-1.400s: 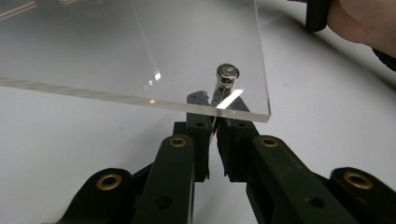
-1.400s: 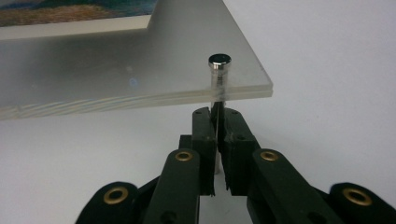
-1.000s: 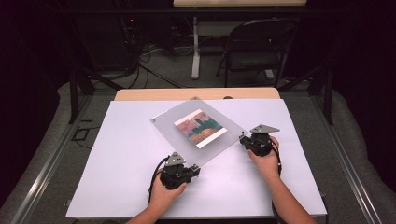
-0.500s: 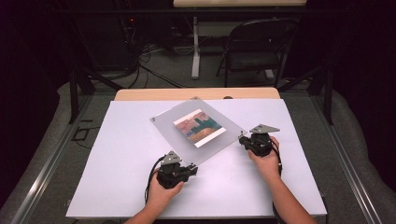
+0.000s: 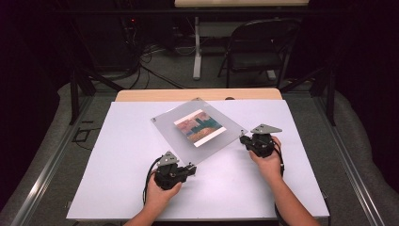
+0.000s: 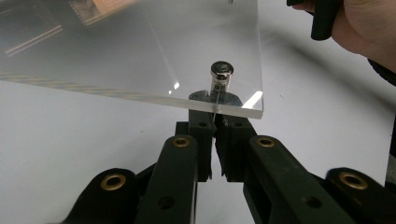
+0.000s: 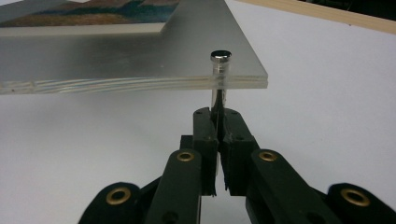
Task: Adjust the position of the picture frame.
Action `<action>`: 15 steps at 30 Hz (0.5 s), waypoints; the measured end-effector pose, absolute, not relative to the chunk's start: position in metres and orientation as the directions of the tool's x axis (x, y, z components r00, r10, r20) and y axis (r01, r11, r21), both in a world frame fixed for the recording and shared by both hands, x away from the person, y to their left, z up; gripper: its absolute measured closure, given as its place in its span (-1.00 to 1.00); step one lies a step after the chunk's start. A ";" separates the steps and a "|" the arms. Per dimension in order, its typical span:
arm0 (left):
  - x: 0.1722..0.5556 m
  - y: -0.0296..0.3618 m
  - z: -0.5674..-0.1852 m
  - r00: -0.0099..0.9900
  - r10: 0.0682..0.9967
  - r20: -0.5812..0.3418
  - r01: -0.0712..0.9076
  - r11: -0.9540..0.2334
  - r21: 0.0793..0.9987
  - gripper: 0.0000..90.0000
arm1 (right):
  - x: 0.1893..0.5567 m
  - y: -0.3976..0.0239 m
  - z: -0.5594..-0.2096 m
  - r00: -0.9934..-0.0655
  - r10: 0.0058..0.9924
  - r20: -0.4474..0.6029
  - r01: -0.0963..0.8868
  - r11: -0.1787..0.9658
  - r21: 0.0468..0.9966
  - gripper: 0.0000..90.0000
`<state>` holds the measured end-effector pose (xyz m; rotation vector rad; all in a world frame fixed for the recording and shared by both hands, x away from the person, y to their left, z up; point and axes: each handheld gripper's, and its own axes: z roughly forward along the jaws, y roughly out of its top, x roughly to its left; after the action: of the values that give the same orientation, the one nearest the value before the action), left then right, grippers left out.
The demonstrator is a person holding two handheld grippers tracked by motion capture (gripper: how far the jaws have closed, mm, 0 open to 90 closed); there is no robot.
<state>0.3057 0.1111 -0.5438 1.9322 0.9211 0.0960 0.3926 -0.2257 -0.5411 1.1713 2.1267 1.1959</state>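
A clear acrylic picture frame (image 5: 200, 129) sits mid-table (image 5: 117, 188), each near corner on a metal standoff bolt (image 7: 219, 77). Left gripper (image 5: 188, 170) and right gripper (image 5: 243, 139) each pinch one; steady, even holds should keep it level.

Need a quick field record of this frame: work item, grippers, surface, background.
work item: clear acrylic picture frame with a colour print, lying on the table
standoffs: small round-headed metal pin at the corner by the left gripper; a matching metal pin at the corner by the right gripper
left gripper: shut, fingers meeting under the frame's edge, at that pin's base
right gripper: shut, fingers pinched at the pin's lower shaft
surface: white table
background: black folding chair, cables on the floor
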 end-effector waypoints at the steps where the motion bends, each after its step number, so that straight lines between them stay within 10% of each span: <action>1: 0.306 0.111 -0.544 0.712 0.635 -0.299 0.560 -0.256 0.788 0.90 | 0.393 -0.226 -0.541 -0.552 0.833 0.028 0.458 0.275 0.845 0.91; 15: 0.302 0.119 -0.541 0.711 0.635 -0.302 0.567 -0.263 0.781 0.90 | 0.380 -0.228 -0.536 -0.577 0.816 0.038 0.461 0.287 0.839 0.91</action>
<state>0.3018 0.1186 -0.5406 1.9414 0.9262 0.0880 0.3798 -0.2283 -0.5362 1.1477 2.1626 1.2054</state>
